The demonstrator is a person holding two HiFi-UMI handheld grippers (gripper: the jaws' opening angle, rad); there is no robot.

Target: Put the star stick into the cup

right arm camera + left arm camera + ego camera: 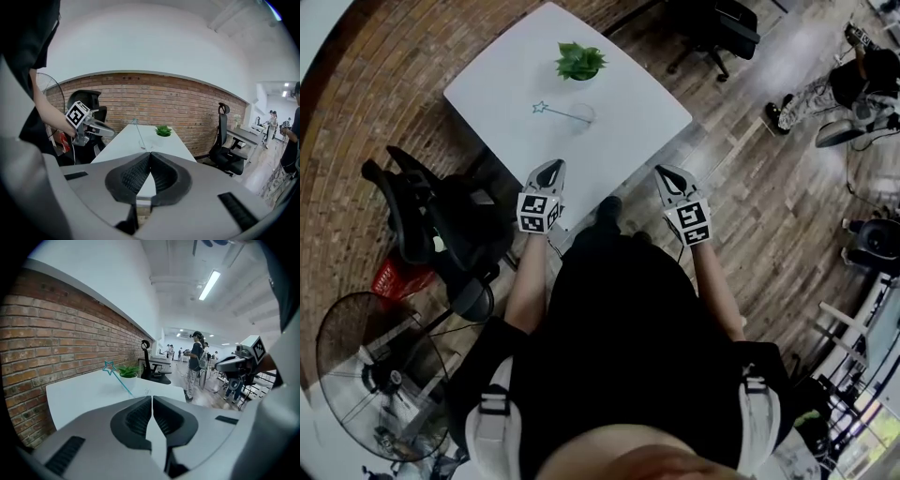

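On the white table [628, 112] stands a clear cup [581, 115]. The thin teal star stick [555, 111] leans out of it, its star end pointing left. From the left gripper view the star stick [117, 377] rises slanted in front of the plant, and in the right gripper view the star stick [139, 135] shows far down the table. My left gripper [551, 169] hovers at the table's near edge, jaws shut on nothing. My right gripper [664, 172] is beside it, just off the near corner, also shut and empty. Both are well short of the cup.
A small green plant in a white pot [579, 62] stands behind the cup. A black office chair [431, 220] and a red basket [392, 278] sit left of me, with a floor fan [380, 375] lower left. Another chair [717, 33] and a seated person [834, 89] are beyond the table.
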